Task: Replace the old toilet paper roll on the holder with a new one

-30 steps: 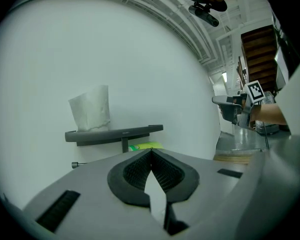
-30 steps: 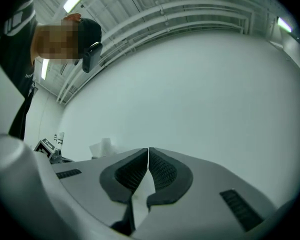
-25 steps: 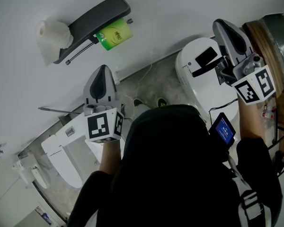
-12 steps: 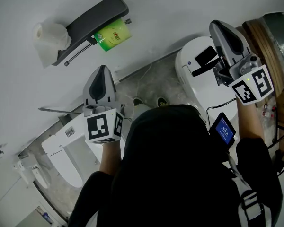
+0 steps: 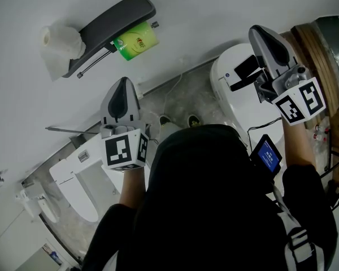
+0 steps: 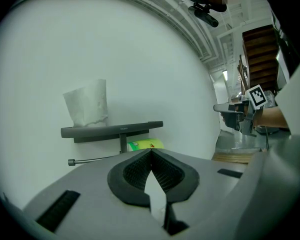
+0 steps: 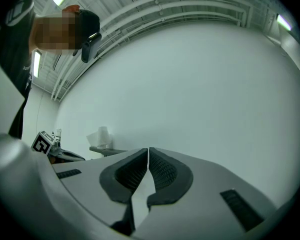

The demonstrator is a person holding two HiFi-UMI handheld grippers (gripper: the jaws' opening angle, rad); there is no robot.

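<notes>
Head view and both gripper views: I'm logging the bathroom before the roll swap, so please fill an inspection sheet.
Surface: plain white wall carrying a dark grey wall shelf with a thin metal rod beneath.
Job's things: white toilet paper, loosely bunched, on the shelf's end; green-wrapped roll under the shelf.
Clutter: small blue-screened device by the person's right arm.
Grippers: left tool and right tool both shut, empty, apart from the shelf.
Cables: thin white cable on the floor; black cable across the white toilet at right.
Surroundings: second white fixture lower left; grey speckled floor.
</notes>
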